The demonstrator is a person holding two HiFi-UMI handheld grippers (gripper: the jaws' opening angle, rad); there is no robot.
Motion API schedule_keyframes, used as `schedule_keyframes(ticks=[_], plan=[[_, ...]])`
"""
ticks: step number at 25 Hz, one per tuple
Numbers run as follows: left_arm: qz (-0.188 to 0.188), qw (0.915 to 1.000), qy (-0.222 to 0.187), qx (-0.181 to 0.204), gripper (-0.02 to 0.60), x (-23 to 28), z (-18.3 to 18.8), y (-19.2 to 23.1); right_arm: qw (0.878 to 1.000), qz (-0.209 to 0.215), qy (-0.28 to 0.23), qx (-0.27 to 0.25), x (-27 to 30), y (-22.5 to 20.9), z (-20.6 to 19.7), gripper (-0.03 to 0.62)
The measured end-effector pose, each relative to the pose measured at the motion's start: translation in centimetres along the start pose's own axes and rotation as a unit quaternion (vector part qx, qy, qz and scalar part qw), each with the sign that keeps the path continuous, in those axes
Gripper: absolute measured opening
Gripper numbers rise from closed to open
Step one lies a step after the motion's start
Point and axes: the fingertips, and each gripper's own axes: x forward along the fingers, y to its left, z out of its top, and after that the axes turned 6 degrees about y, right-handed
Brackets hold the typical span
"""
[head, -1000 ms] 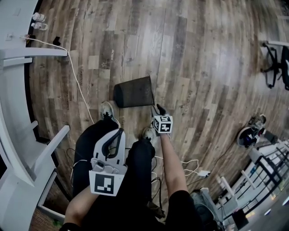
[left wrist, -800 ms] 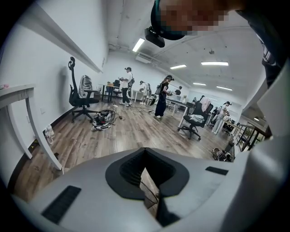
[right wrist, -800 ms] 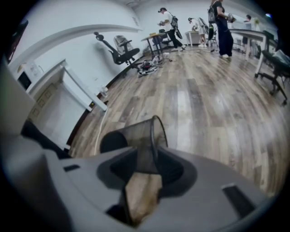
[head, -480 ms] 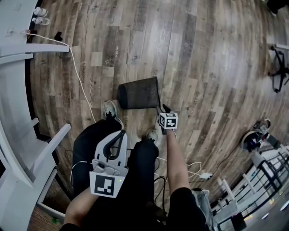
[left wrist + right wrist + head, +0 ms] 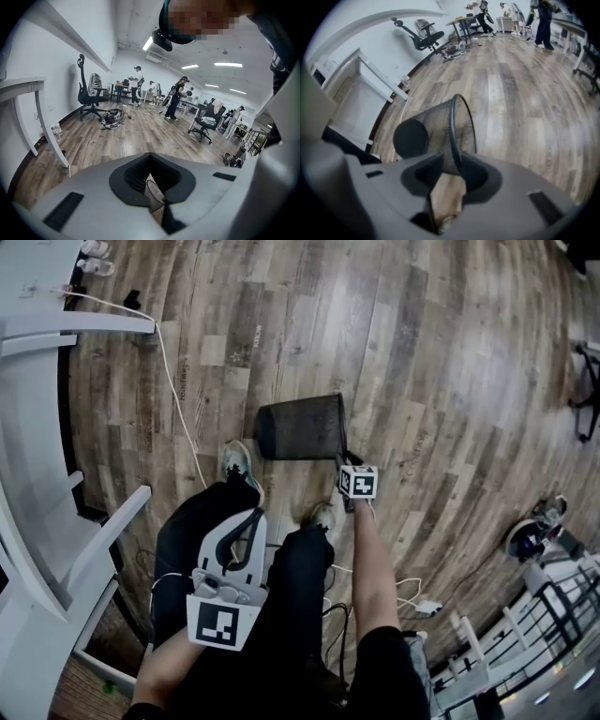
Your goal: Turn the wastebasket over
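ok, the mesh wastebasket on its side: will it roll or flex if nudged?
Likely rolls in an arc if nudged: the wastebasket lies on its side and tapers toward its closed base. Probably light for its size; the wall is see-through mesh. The thin rim may flex slightly when pinched.

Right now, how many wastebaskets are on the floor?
1. The wastebasket lies on its side on the floor just ahead of the person's left shoe. Others may be hidden.
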Motion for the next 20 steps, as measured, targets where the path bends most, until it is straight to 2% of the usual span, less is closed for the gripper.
schedule_keyframes(ticks=[4,9,16,20], plan=[[0.003,1.0,0.002,-0.005,0.032,-0.3,-0.1,0.0,1.0,-0.005,-0.009,-0.004,-0.2,-0.3,0.4,0.128],[0.005,0.9999,0.001,-0.009,0.032,-0.9,0.0,-0.1,1.0,0.001,-0.017,-0.009,-1.1,0.6,1.3,0.073],[0.009,0.9998,0.007,-0.015,0.032,-1.7,0.7,-0.6,0.998,0.038,-0.015,0.044,-1.9,2.1,1.8,0.061],[0.013,0.9997,0.007,-0.021,0.032,-2.7,1.7,-0.7,0.999,0.035,-0.003,0.015,-2.8,4.1,2.2,0.053]])
